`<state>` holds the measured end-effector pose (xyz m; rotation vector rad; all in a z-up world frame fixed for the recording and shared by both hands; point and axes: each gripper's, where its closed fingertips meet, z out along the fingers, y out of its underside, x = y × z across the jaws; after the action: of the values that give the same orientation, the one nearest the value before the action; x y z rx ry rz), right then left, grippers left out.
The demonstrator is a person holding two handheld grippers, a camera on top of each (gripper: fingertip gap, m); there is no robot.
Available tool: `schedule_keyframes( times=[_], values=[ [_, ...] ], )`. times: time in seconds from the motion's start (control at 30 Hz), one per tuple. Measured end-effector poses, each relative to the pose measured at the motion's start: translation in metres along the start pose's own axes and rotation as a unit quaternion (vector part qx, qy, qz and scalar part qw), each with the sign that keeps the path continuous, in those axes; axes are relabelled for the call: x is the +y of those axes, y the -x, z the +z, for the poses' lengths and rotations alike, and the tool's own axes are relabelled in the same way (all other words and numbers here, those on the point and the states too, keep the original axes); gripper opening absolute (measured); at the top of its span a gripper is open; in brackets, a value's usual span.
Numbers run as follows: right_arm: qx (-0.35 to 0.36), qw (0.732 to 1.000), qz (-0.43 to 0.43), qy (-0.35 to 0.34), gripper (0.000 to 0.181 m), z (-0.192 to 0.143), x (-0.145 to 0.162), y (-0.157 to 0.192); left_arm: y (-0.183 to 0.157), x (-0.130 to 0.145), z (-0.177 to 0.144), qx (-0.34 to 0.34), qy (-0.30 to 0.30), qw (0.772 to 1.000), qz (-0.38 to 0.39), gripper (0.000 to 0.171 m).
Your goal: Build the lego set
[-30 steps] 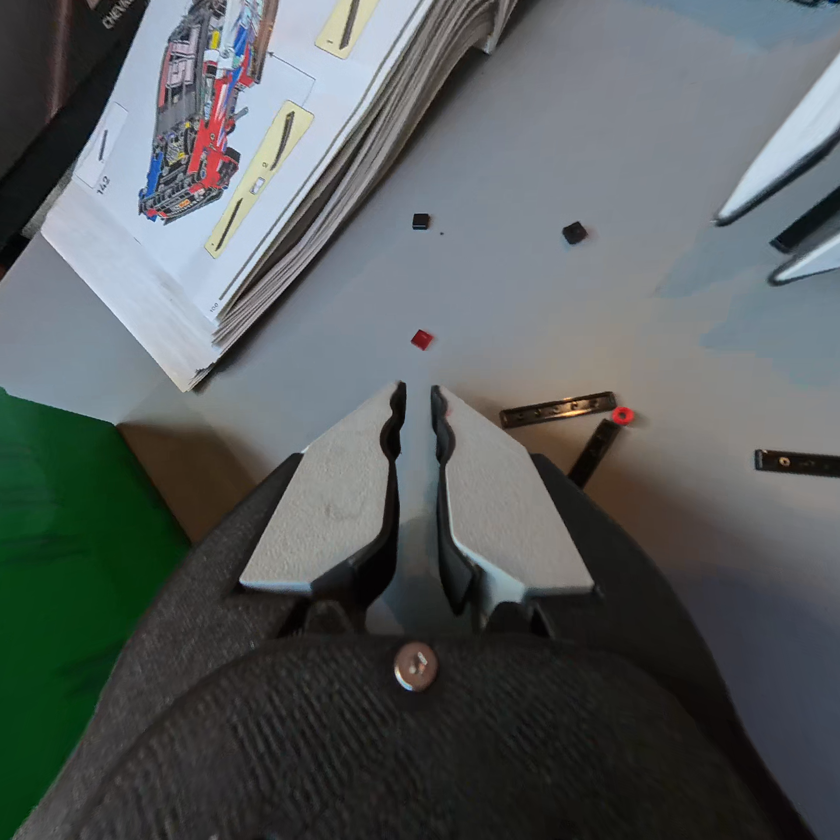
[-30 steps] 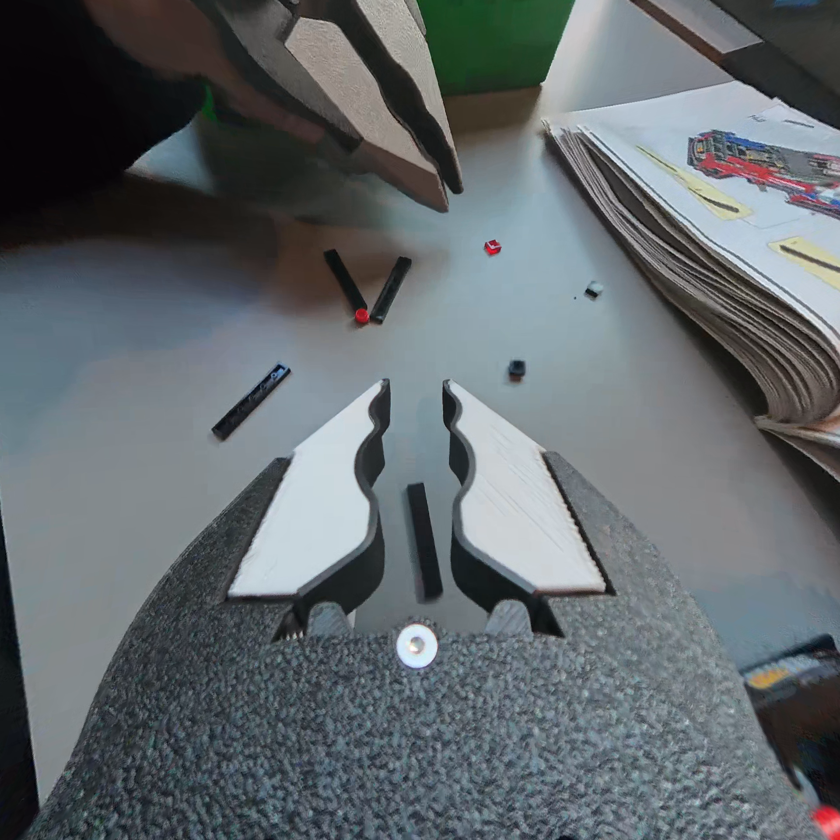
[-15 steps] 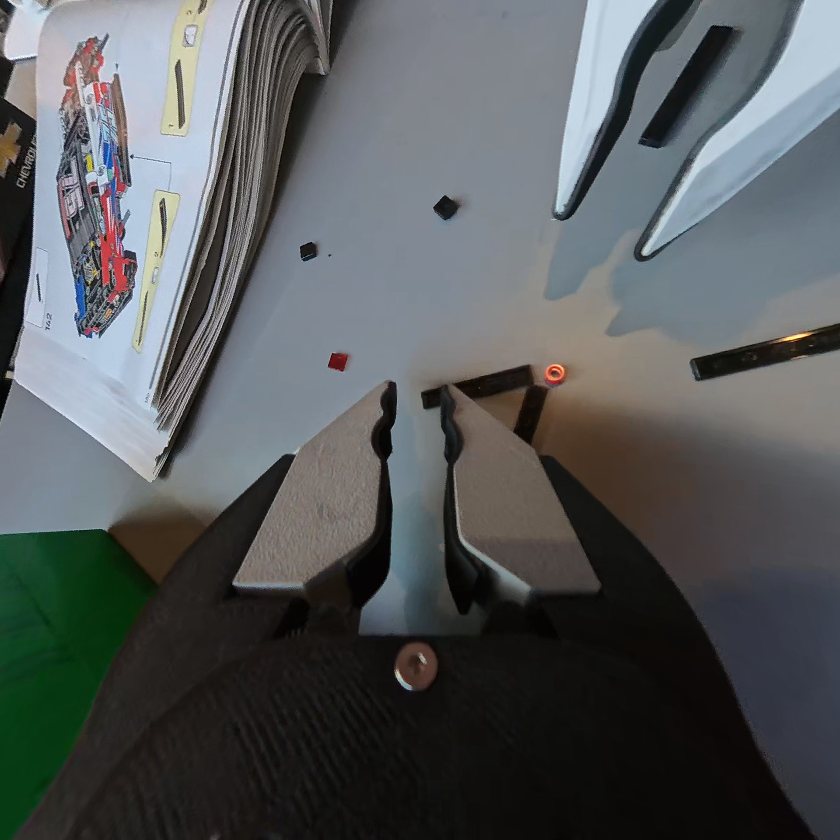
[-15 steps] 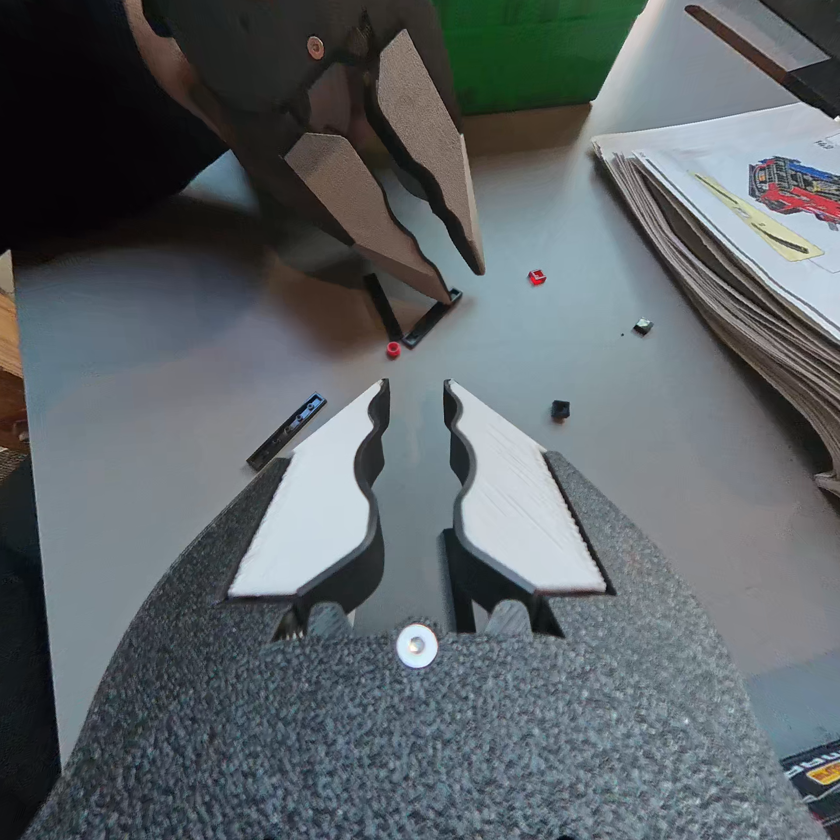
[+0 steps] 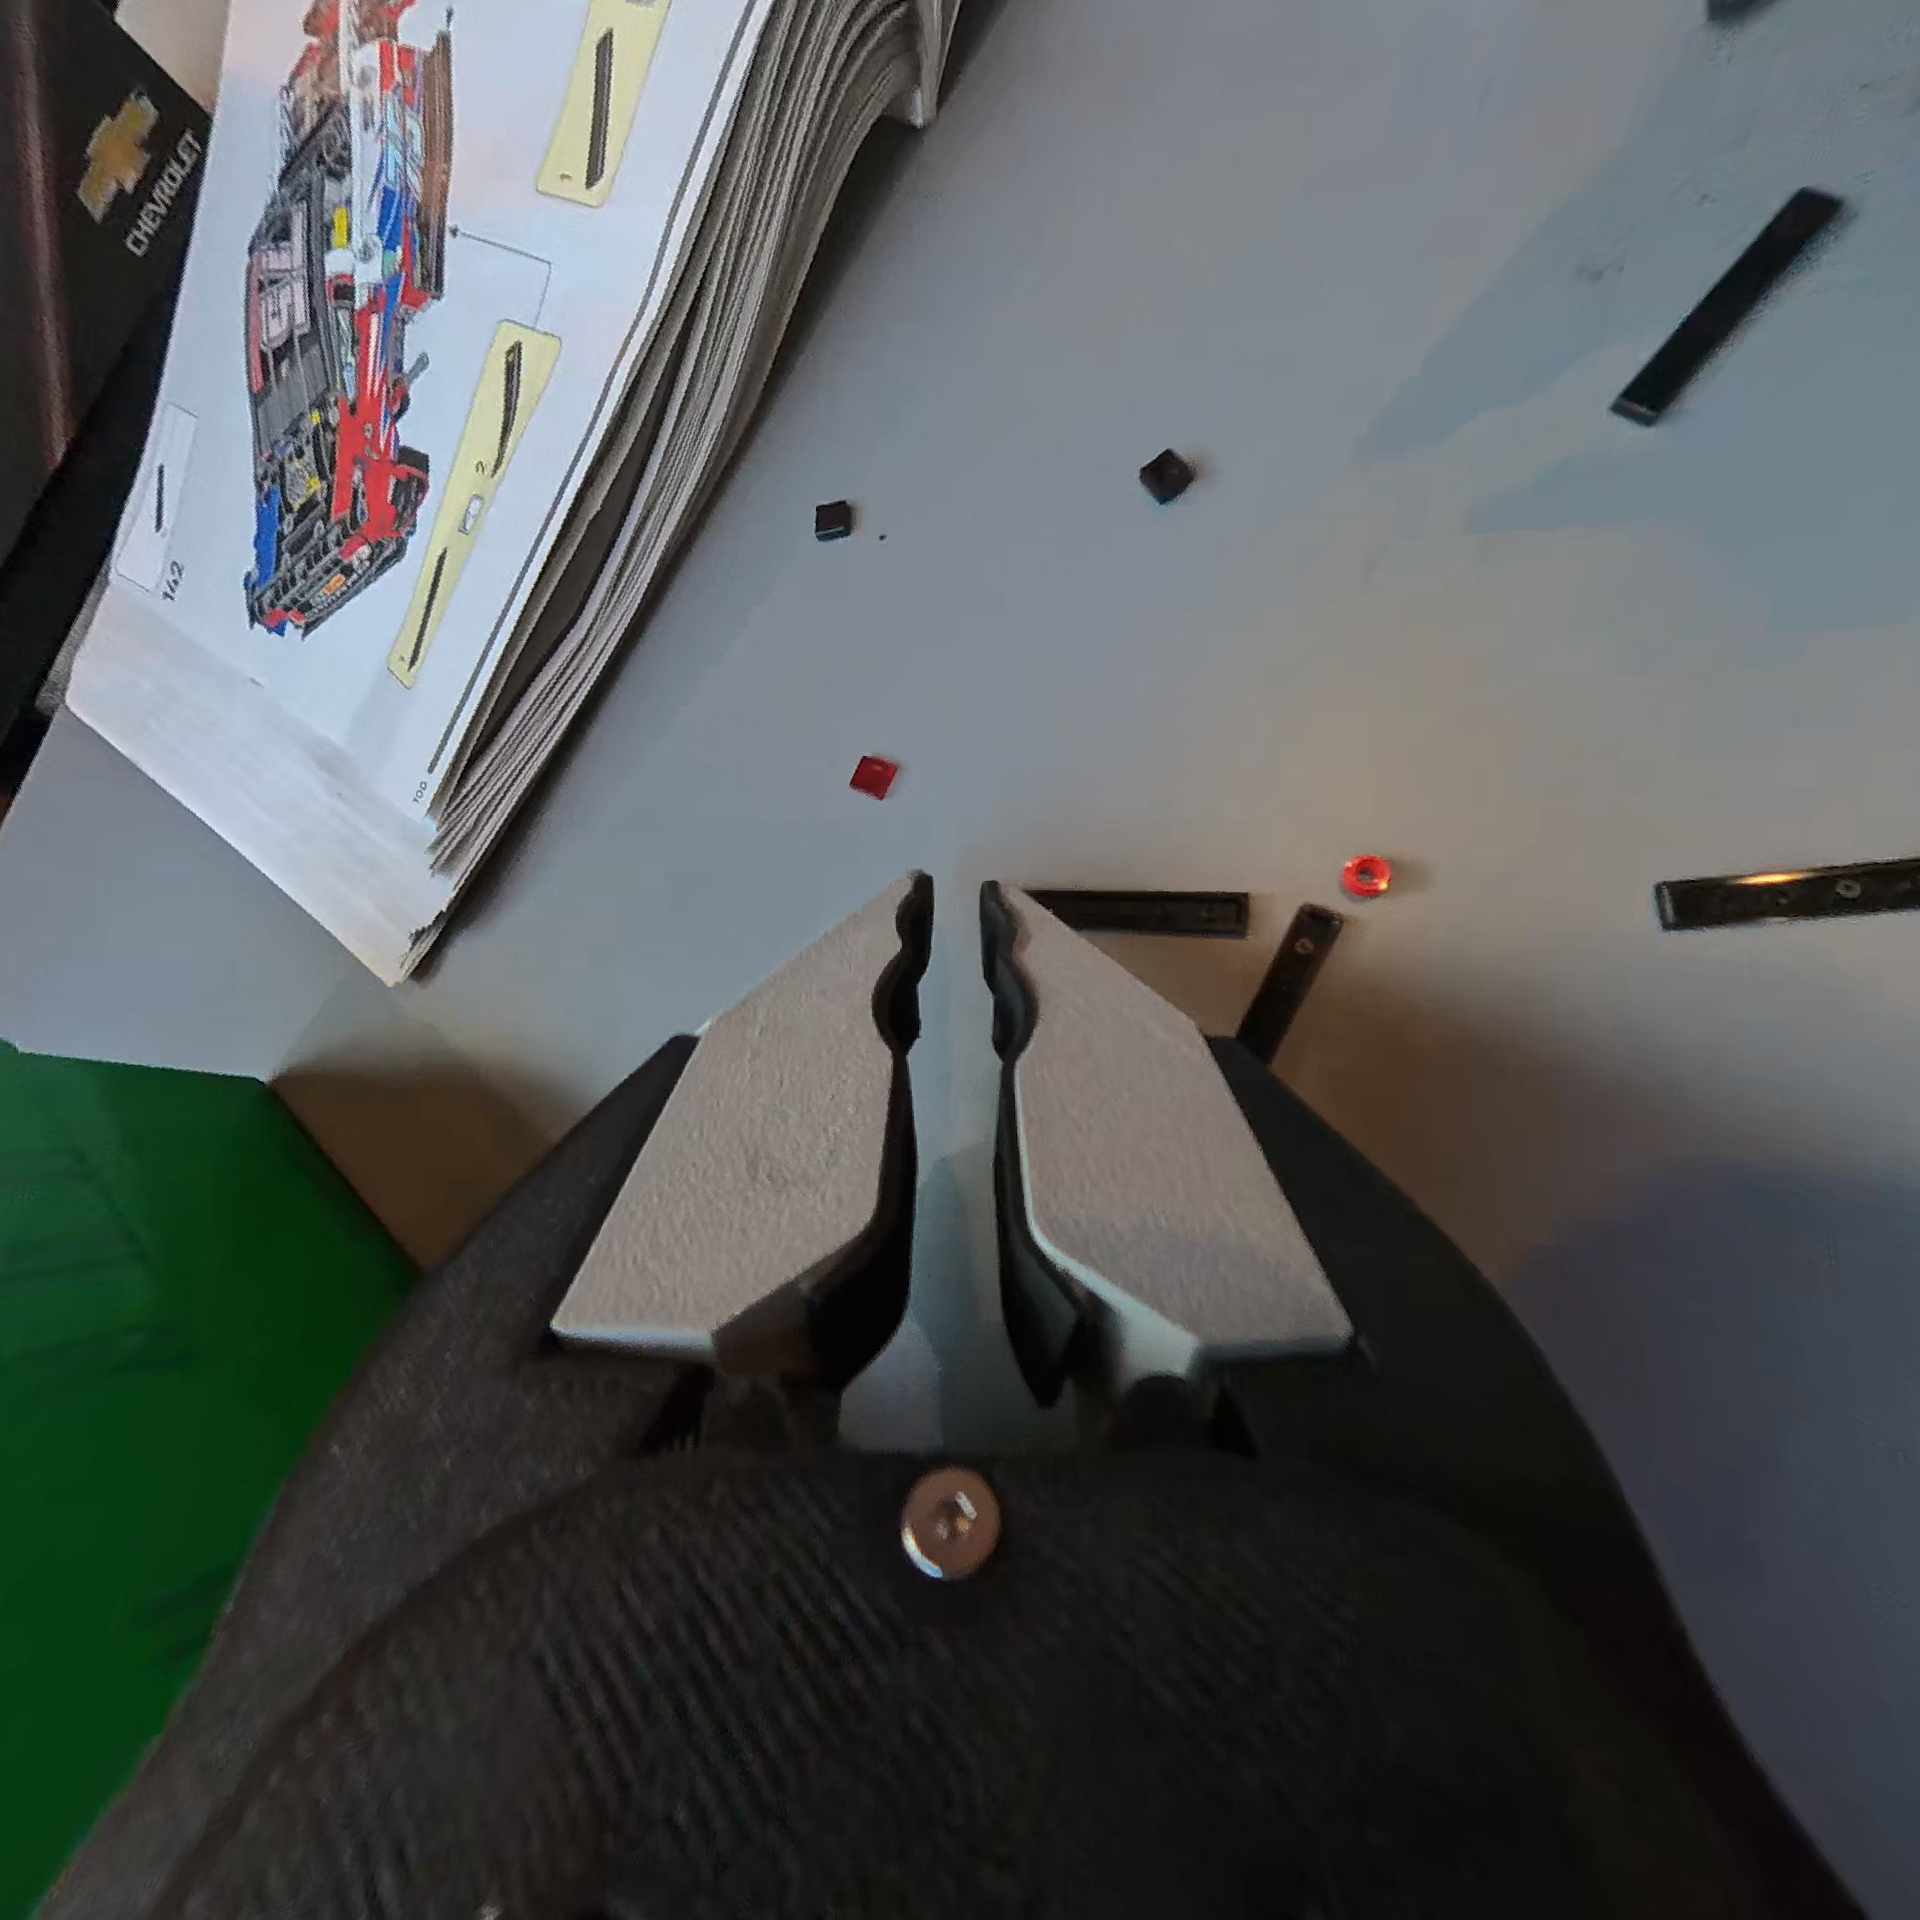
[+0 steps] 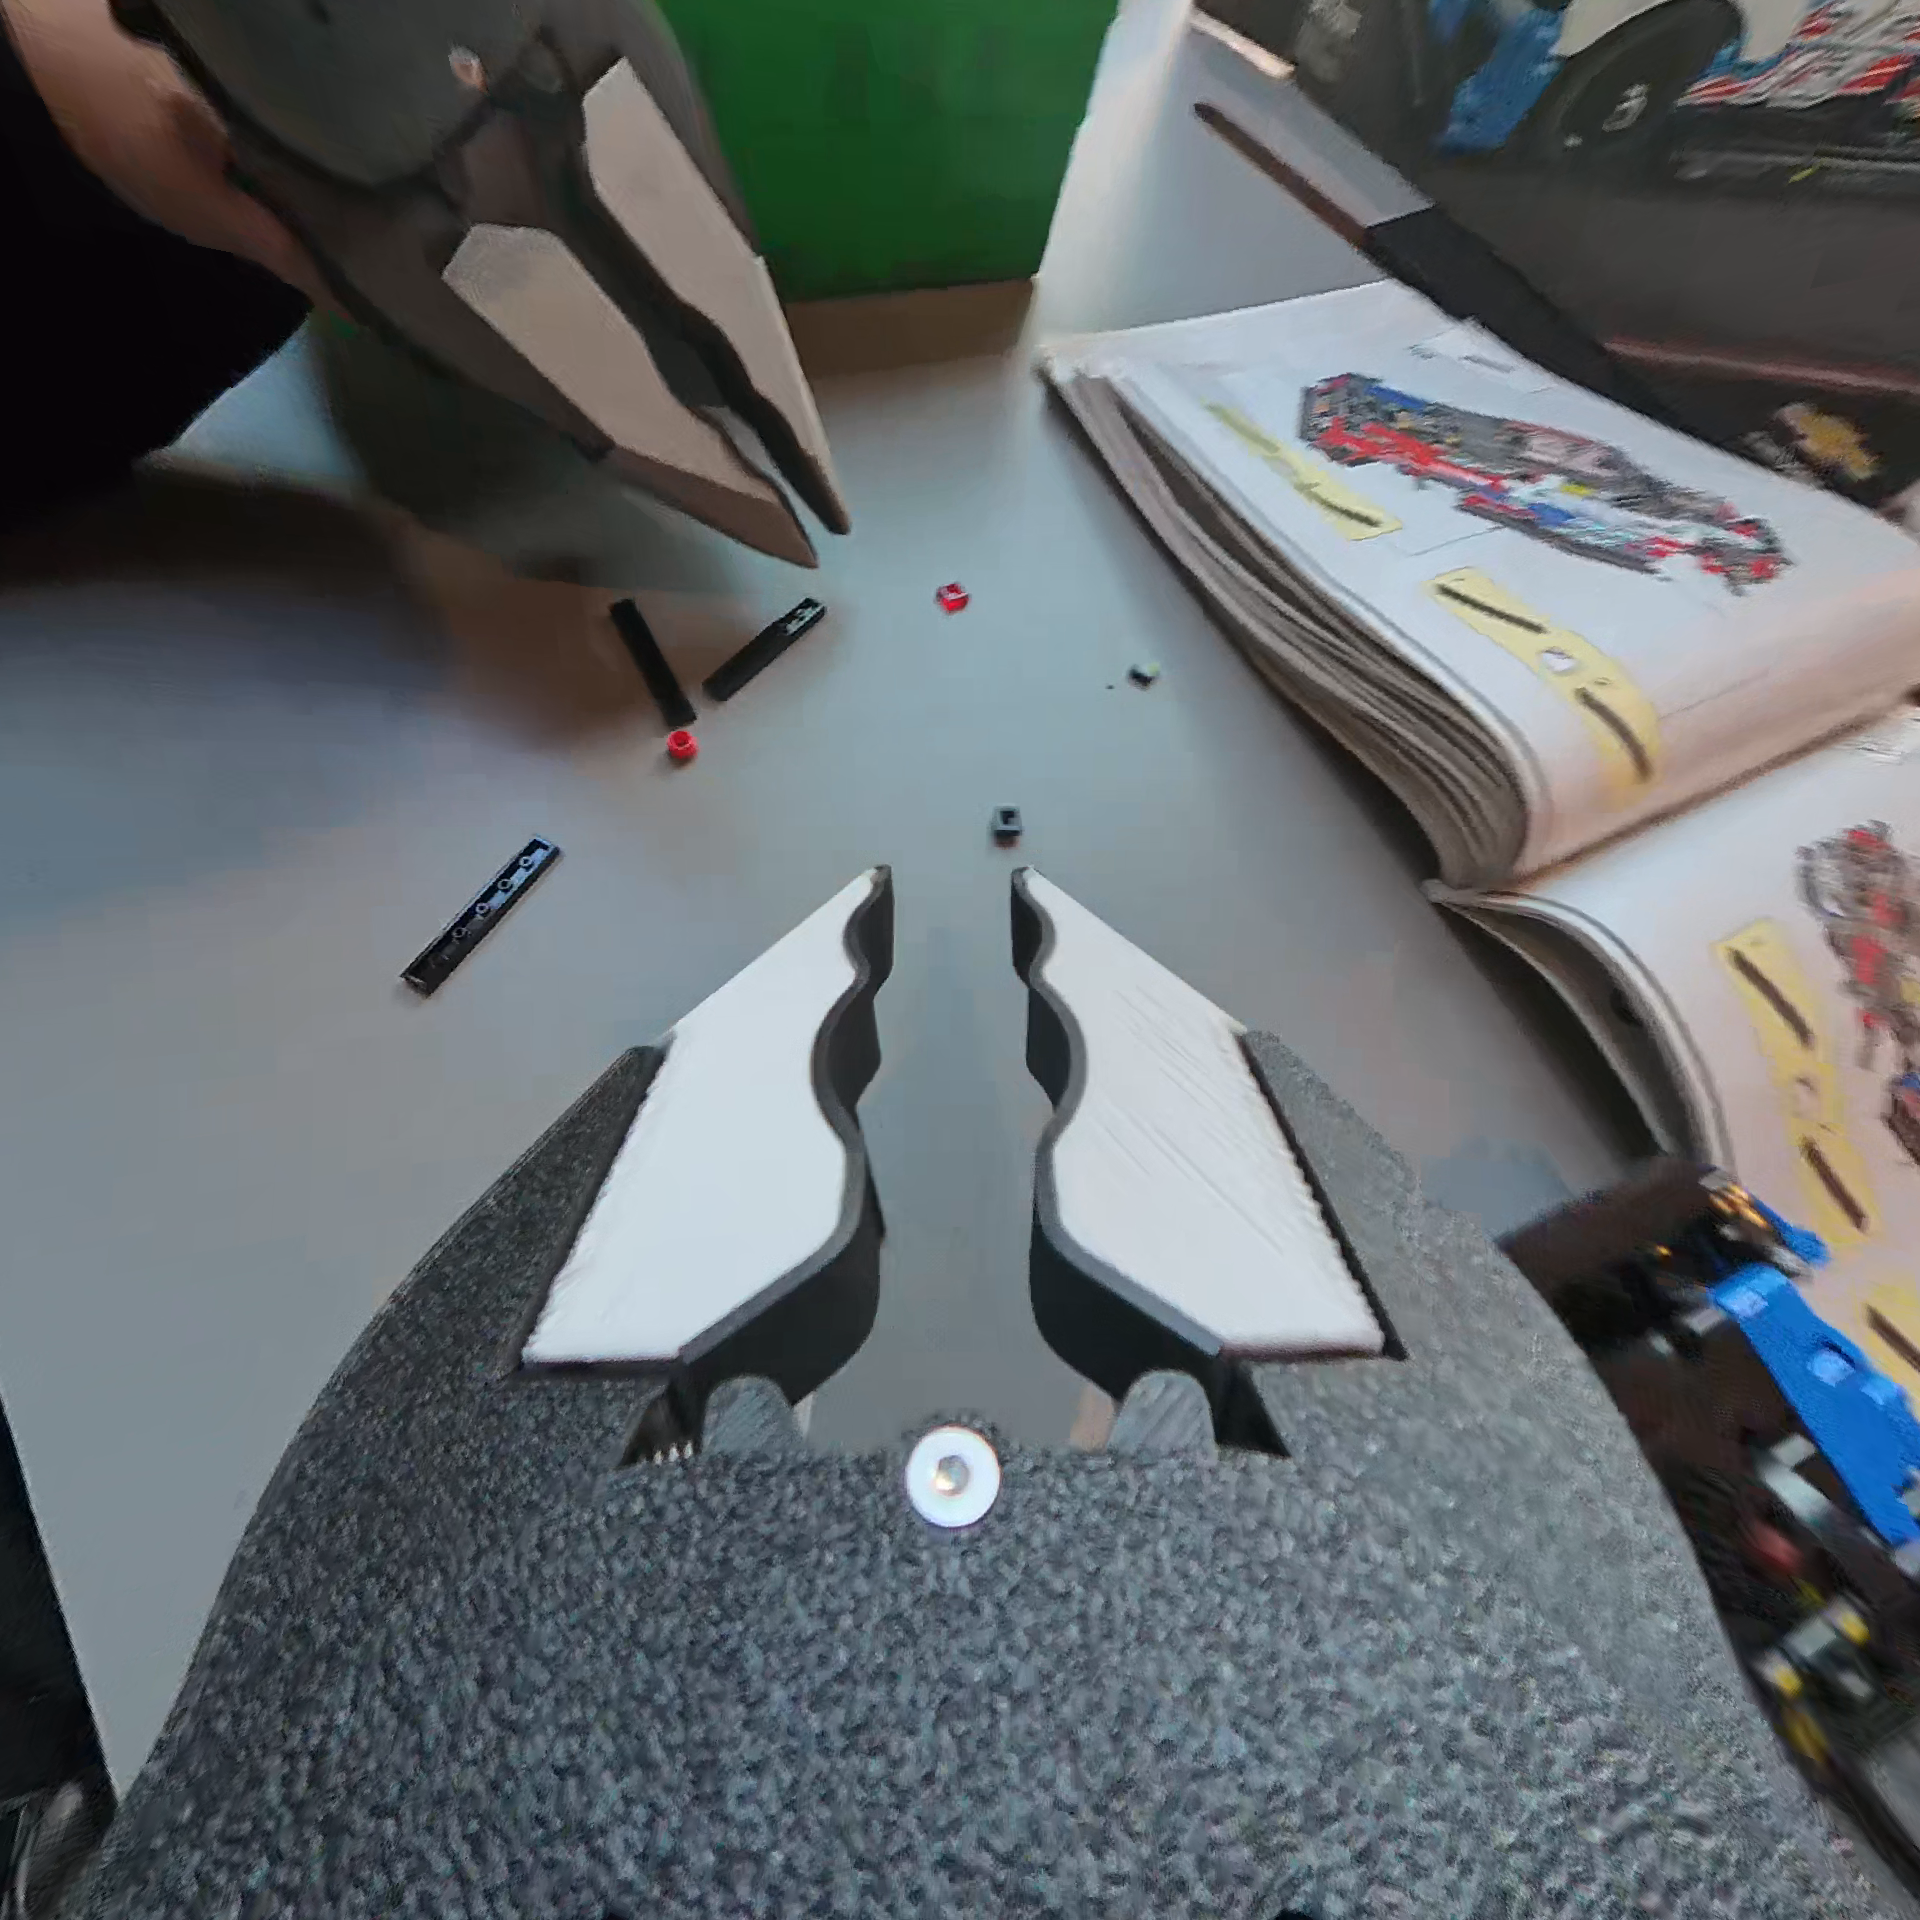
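Grey table (image 5: 1299,644). Black strips (image 5: 1725,307) (image 6: 483,914). Red ring (image 5: 1365,876); red square tile (image 5: 871,776). Black small cubes (image 5: 1166,476) (image 5: 832,520). White instruction booklet (image 5: 343,343) printed with red, blue and black model, pale-yellow panels. Green box (image 6: 883,135). Blue-and-black partial build (image 6: 1787,1382).

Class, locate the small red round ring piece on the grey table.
The small red round ring piece lies right of the left gripper, beside the end of a short black bar.
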<state>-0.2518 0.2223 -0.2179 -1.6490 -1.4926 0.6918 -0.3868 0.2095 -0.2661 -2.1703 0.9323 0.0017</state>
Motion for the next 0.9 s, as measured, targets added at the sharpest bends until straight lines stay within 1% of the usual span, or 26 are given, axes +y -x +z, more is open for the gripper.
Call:
schedule_keyframes(
  times=[0.07, 0.13, 0.17, 0.23, 0.33, 0.47, 0.53, 0.6, 0.7, 0.83, 0.9],
  values=[
    [0.026, 1.0, 0.009, -0.003, 0.021, -0.02, 0.001, -0.016, -0.004, -0.001, 0.0, -0.002, -0.001, 1.0, 0.025, 0.006],
    [0.028, 0.999, 0.02, 0.018, 0.02, -0.031, 0.013, -0.022, -0.005, 0.004, 0.004, -0.007, 0.017, 0.999, 0.033, 0.007],
    [0.017, 0.999, 0.025, 0.036, 0.02, -0.033, 0.022, -0.021, -0.006, 0.007, 0.007, -0.004, 0.028, 0.999, 0.027, 0.008],
    [-0.002, 0.997, 0.032, 0.076, 0.021, -0.031, 0.043, -0.015, -0.006, 0.009, 0.01, -0.003, 0.032, 0.999, 0.012, 0.004],
    [-0.026, 0.994, 0.03, 0.1, 0.022, -0.024, 0.058, 0.002, -0.005, 0.01, 0.009, 0.002, 0.032, 0.999, 0.002, 0.005],
    [-0.052, 0.993, 0.007, 0.107, 0.024, -0.011, 0.059, 0.025, -0.003, 0.012, 0.007, 0.004, 0.038, 0.999, -0.013, 0.008],
    [-0.071, 0.992, 0.003, 0.103, 0.024, -0.005, 0.055, 0.038, 0.0, 0.011, 0.007, -0.005, 0.035, 0.999, -0.019, 0.007],
    [-0.109, 0.99, 0.019, 0.087, 0.025, 0.002, 0.044, 0.061, 0.005, 0.01, 0.008, -0.016, 0.034, 0.999, -0.035, 0.006],
    [-0.15, 0.986, 0.027, 0.074, 0.033, 0.014, 0.033, 0.098, 0.019, 0.01, 0.006, -0.045, 0.032, 0.996, -0.069, 0.007],
    [-0.143, 0.986, 0.004, 0.086, 0.034, 0.03, 0.034, 0.119, 0.032, 0.007, -0.001, -0.066, 0.014, 0.992, -0.104, 0.008],
    [-0.146, 0.985, -0.001, 0.096, 0.029, 0.036, 0.035, 0.123, 0.033, 0.005, -0.002, -0.068, 0.008, 0.992, -0.106, 0.008]
  ],
)
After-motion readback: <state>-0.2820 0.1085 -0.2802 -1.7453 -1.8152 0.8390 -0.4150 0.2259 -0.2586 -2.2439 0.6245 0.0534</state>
